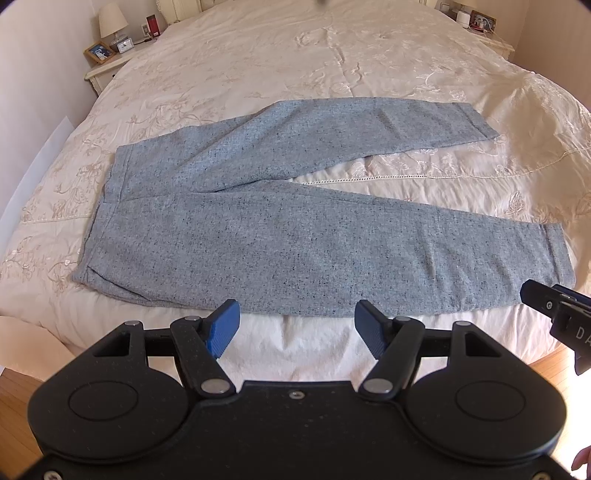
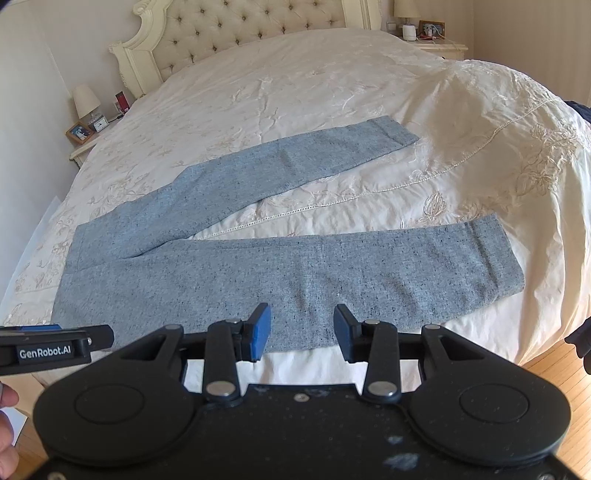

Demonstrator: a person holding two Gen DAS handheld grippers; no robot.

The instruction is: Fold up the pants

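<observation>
I had the pants (image 1: 295, 236) lying flat on the bed (image 1: 295, 55), legs splayed apart. My left claw (image 1: 295, 328) and right claw (image 2: 302, 332) both hung released, grasping nothing, just short of the near leg.

A cream embroidered bedspread (image 2: 295, 92) was spread over a bed with a tufted headboard (image 2: 236, 26), flanked by a nightstand (image 1: 105, 70) on which a lamp (image 1: 112, 20), a small clock (image 1: 125, 45) and a framed photo (image 1: 99, 52) were set, above a wooden floor (image 2: 561, 373).
</observation>
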